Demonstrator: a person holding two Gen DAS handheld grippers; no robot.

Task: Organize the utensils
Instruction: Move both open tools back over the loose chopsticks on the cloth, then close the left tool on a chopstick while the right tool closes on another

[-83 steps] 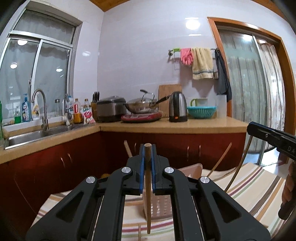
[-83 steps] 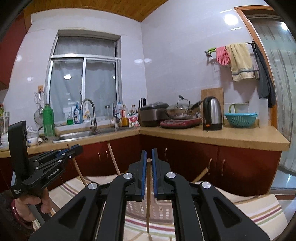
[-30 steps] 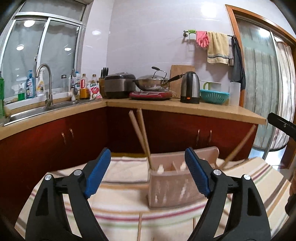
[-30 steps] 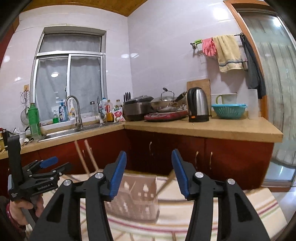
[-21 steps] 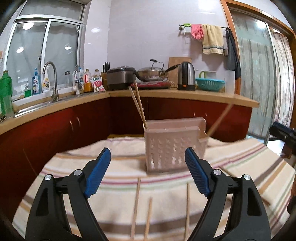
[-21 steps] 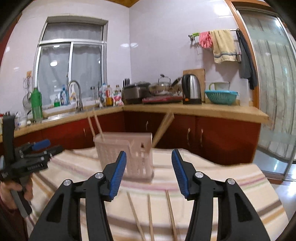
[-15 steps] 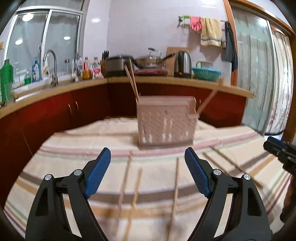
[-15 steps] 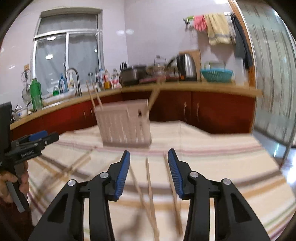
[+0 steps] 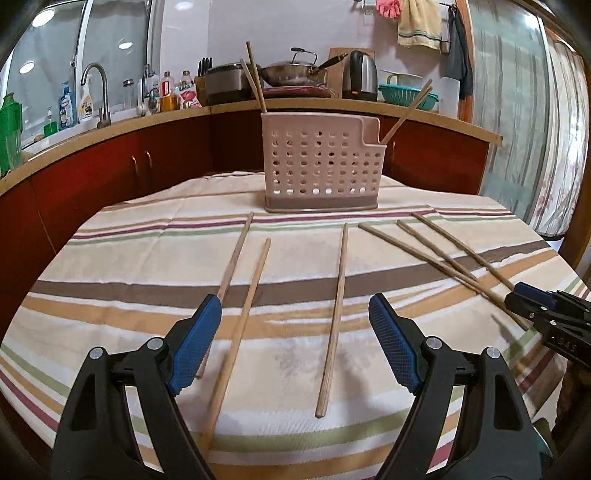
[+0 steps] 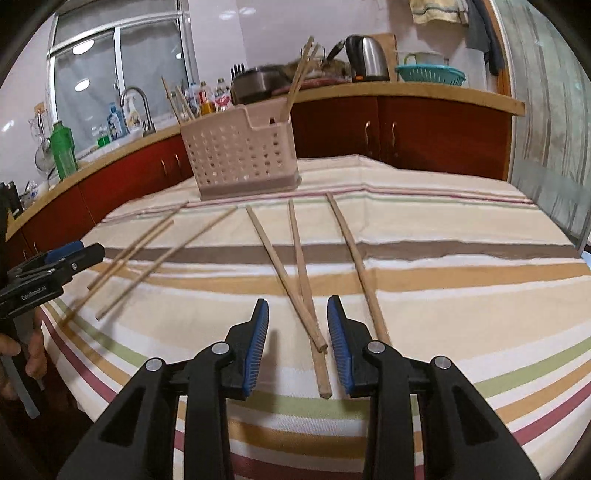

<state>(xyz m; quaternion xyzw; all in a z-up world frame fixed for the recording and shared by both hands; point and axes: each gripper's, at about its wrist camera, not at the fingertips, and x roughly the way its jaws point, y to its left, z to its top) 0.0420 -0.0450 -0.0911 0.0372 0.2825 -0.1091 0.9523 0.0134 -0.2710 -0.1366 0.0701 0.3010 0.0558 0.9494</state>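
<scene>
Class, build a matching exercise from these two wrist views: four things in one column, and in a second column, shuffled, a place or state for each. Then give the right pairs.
Things
1. utensil holder
2. green bottle
3. crossed chopsticks
4. left gripper

Places or states
A. lying flat on the striped tablecloth, ahead of the right gripper
B. jaws wide open, holding nothing
C. on the counter by the sink
D. upright at the table's far side, chopsticks standing inside

Pairs: 1-D, 2-C, 3-A, 4-B

White tiled wall [image 9: 295, 26], red cabinets [image 9: 110, 173], window [image 10: 118, 55], striped tablecloth [image 9: 129, 266]
</scene>
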